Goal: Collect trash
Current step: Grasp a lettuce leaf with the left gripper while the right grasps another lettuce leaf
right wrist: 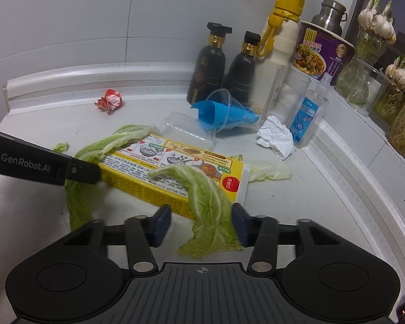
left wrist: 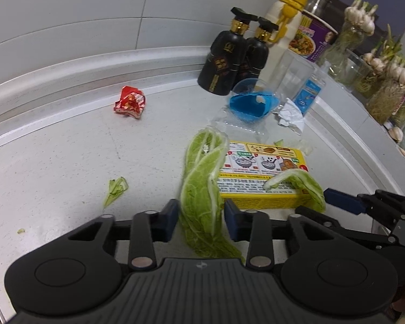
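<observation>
Countertop (left wrist: 54,162): cabbage leaves (left wrist: 202,189), yellow box (left wrist: 262,172), red wrapper (left wrist: 130,102).

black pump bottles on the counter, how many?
2. Both by the back wall, side by side: one on the left, one right of it beside the yellow-capped bottle. None looks hidden.

"GenRobot.AI" in grey letters on the black arm of the left claw (right wrist: 75,167), seen from the right wrist. Yellow box (right wrist: 175,167): red circle reading "开封口"; its remaining print too small. Purple noodle cup (right wrist: 324,54): label lettering illegible.
</observation>
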Available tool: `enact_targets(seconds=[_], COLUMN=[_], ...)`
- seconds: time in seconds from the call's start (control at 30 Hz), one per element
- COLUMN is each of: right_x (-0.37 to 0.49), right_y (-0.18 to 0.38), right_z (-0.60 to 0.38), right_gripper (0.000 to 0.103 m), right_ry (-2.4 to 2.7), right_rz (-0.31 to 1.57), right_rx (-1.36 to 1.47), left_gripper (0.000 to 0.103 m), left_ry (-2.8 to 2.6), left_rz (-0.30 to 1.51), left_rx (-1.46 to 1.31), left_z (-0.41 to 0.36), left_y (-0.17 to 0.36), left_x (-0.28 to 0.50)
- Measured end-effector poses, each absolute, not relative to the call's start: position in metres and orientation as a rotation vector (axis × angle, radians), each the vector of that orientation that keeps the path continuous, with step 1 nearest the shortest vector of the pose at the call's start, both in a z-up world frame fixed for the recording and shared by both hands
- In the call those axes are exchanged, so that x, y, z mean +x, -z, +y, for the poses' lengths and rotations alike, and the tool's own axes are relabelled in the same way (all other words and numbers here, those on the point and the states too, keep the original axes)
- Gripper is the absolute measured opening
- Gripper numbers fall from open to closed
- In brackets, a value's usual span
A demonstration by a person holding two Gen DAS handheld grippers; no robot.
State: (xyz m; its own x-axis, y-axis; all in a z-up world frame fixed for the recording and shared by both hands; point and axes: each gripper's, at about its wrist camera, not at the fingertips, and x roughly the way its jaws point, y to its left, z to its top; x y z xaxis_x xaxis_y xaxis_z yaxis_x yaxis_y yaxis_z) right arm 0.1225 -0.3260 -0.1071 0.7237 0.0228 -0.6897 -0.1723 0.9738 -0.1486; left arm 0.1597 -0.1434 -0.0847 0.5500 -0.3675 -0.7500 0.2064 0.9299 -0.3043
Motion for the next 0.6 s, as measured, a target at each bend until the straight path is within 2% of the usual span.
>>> enact_targets(seconds=[0.07, 0.17, 0.27, 0.6], right_x=[0.122, 0.119, 0.118, 0.113], right_y=[0.107, 0.105, 0.104, 0.089], right_z=[-0.326, -0.325, -0.324, -0.322], right_gripper=[0.025, 0.014, 0.005, 0.001], right_ry=[-0.108, -0.104, -0.100, -0.088], right_rz=[0.754, 0.749, 0.742, 0.700], right_rx=[-0.216, -0.230, -0.229, -0.216], left_gripper=[0.019, 0.011, 0.008, 0.007], left_ry=[0.341, 0.335, 0.333, 0.341], left_rz=[0.933, 0.927, 0.919, 0.857], left_rx=[-0.185, -0.171, -0.173, -0.199], left_z=[-0.143, -0.142, -0.140, -0.127], left_y=[0.085, 0.084, 0.081, 0.055], left_x=[0.160, 0.160, 0.159, 0.154])
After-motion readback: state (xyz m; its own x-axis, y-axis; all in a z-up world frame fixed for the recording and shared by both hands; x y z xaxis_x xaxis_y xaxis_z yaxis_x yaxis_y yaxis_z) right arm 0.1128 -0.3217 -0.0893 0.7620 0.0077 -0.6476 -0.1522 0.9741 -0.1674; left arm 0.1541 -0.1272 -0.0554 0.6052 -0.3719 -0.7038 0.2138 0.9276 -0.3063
